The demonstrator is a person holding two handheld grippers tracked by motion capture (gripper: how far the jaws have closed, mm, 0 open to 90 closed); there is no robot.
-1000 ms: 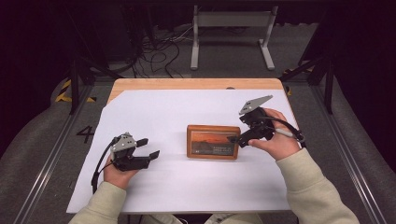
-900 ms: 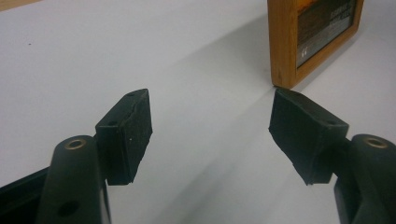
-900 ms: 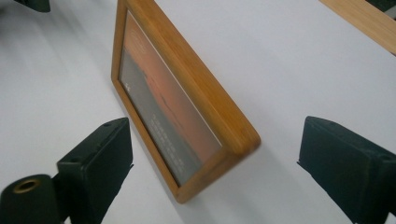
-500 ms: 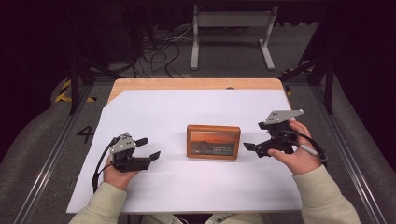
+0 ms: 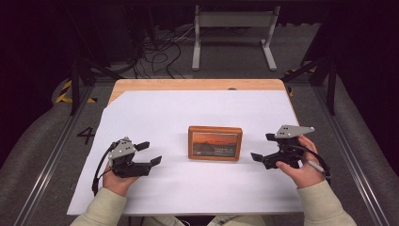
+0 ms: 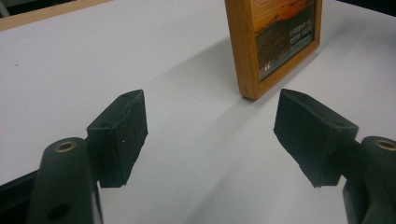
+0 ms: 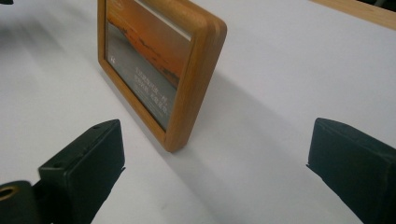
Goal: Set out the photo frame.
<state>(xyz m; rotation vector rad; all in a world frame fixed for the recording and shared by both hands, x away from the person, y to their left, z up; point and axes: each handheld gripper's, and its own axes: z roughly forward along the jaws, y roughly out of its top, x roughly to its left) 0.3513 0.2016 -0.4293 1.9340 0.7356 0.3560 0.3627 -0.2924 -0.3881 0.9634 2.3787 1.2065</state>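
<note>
- Wooden picture frame (image 5: 215, 143) stands upright mid-table on the white sheet (image 5: 188, 113), between my claws.
- Right gripper (image 5: 264, 148): jaws just opened wide, nothing in them; left gripper (image 5: 149, 153) spread, empty.
- Approach the frame's side edges squarely, or it tips.
- Frame's back support hidden; print text unreadable.
</note>
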